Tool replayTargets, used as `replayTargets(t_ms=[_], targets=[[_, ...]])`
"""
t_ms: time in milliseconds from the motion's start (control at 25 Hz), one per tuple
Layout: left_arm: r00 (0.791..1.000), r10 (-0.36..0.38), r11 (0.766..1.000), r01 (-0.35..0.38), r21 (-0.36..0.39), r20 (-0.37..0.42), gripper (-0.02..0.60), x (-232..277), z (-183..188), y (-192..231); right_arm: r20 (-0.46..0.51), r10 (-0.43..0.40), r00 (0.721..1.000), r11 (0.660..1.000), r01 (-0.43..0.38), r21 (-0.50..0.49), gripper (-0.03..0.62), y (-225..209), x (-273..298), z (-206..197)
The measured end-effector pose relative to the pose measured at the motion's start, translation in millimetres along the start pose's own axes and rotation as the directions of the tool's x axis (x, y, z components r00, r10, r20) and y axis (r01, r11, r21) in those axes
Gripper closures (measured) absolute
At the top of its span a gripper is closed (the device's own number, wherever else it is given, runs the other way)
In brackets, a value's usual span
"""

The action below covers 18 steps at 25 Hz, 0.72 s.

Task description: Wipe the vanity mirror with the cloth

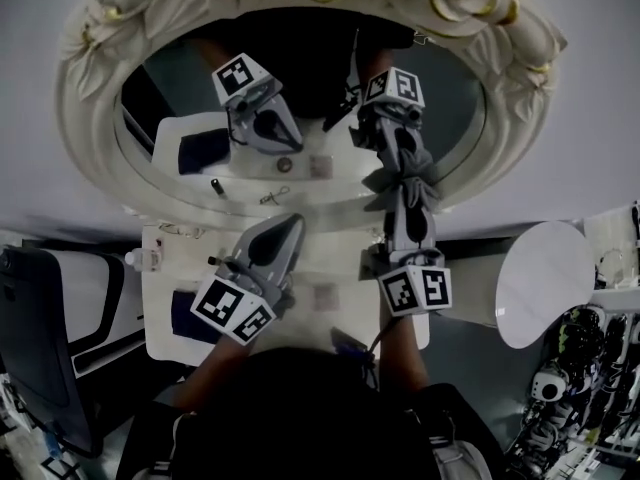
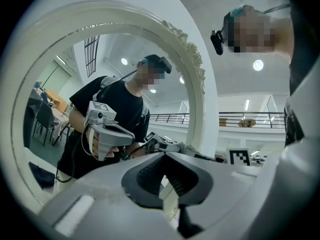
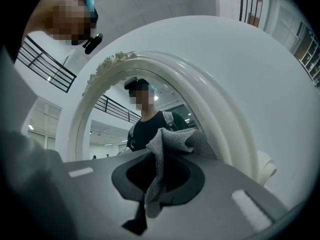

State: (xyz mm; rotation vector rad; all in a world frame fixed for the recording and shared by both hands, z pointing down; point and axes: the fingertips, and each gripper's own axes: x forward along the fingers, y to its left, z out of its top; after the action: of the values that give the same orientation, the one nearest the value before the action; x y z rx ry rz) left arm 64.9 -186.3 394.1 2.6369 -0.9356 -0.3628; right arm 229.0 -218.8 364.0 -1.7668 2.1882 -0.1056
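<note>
Two grippers are held up to the vanity mirror [image 1: 88,133], whose ornate white frame stands on a white bench [image 1: 160,293]. The right gripper [image 1: 402,206] has its fingers pinching a grey cloth [image 1: 400,180]. In the right gripper view the fabric runs down between the dark pads and bunches out beyond the tips. In the head view the bunched cloth meets its own reflection at the lower right of the glass, just above the lower rim, so it looks pressed against the mirror there. The left gripper [image 1: 292,226] sits to the left of it, over the bench, its fingers pressed together with nothing between them. Its tips point at the lower rim of the frame and are close to it; whether they touch it I cannot tell. Both grippers and the person's dark shirt show reflected in the glass. A dark blue item [image 1: 186,315] lies on the bench at the left, well apart from the cloth.
</note>
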Motion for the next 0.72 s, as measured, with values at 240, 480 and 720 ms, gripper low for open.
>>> replayTargets(t_ms=[240,480,720], targets=[[0.999,0.037,0.999,-0.037,-0.001,0.018,0.580,-2.2,-2.6,-1.6,-0.013,0.034,0.999,0.999,-0.034,0.003,0.577,-1.0,1.3,-0.9],[0.997,0.062,0.998,-0.062,-0.001,0.049,0.580,-38.4,15.9,24.1,-0.023,0.088,0.996,0.996,-0.088,-0.004,0.577,53.3,17.6,-14.1],[0.994,0.086,0.996,-0.086,0.000,0.072,0.580,-60.0,26.7,29.4,-0.025,0.134,0.991,0.991,-0.134,-0.002,0.577,83.6,23.8,-16.8]])
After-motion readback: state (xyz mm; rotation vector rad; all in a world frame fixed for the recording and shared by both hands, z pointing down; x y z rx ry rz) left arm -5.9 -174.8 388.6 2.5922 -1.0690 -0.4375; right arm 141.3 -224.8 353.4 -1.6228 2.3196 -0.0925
